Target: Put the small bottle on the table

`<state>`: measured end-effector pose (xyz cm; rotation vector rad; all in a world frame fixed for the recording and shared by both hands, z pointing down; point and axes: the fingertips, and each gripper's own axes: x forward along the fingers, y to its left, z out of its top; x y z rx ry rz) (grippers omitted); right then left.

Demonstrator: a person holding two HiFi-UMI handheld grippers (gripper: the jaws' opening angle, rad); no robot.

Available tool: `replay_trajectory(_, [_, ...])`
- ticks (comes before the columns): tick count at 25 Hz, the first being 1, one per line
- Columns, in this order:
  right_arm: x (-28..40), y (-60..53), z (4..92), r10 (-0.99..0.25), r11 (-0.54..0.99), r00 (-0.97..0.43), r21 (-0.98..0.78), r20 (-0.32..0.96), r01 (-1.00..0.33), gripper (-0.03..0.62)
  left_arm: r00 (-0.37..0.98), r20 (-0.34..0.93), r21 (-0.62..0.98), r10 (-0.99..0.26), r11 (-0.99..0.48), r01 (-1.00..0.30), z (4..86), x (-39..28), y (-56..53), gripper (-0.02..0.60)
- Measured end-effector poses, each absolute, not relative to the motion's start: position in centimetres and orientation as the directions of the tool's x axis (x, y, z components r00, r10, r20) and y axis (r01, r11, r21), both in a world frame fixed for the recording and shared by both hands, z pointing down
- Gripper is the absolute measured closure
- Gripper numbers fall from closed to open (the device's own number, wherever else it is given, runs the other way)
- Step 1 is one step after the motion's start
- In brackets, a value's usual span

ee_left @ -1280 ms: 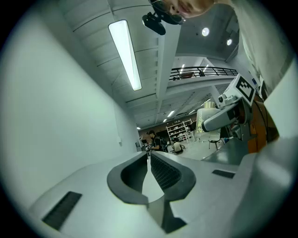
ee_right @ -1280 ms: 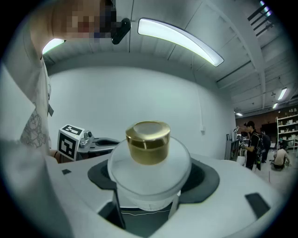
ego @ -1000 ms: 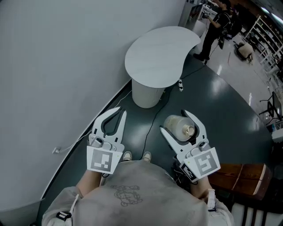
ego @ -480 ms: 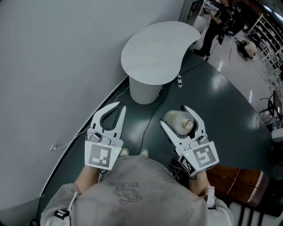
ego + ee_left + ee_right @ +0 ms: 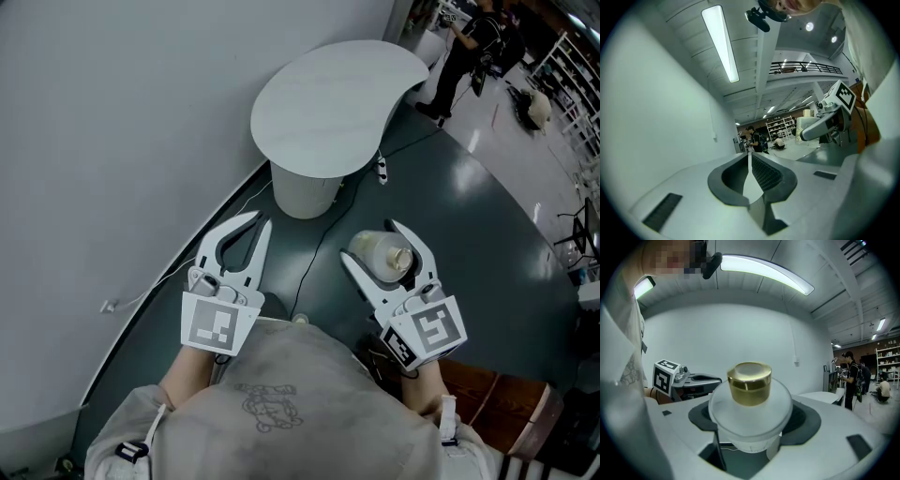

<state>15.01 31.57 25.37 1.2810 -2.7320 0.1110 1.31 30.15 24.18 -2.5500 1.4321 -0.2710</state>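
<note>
Jaws of the right gripper (image 5: 369, 244) are clamped on the small bottle (image 5: 382, 259), which is held above the floor (image 5: 487, 216), nearer than the white counter (image 5: 328, 103). Left gripper (image 5: 253, 225) jaws are pressed together.

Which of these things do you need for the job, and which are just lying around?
For the job: small bottle; right gripper, shut on it; white table.

Just there: left gripper, shut and empty; floor cable; power strip; person far off.
</note>
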Motion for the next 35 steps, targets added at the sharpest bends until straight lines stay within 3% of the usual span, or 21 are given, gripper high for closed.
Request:
replay_trajectory(21, [14.6, 23.7, 27.1, -0.759, 0.641, -0.635, -0.004, 0.145, -0.767, 0.255, 0.549, 0.015, -0.284, -0.835, -0.530, -0.799, 25.6, 2.5, 22.6, 0.549])
replay_trajectory(35, [10.5, 9.6, 28.7, -0.754, 0.630, -0.621, -0.033, 0.216, -0.776, 0.255, 0.556, 0.065, -0.242, -0.828, -0.554, -0.797, 26.7, -1.3, 8.8, 0.549])
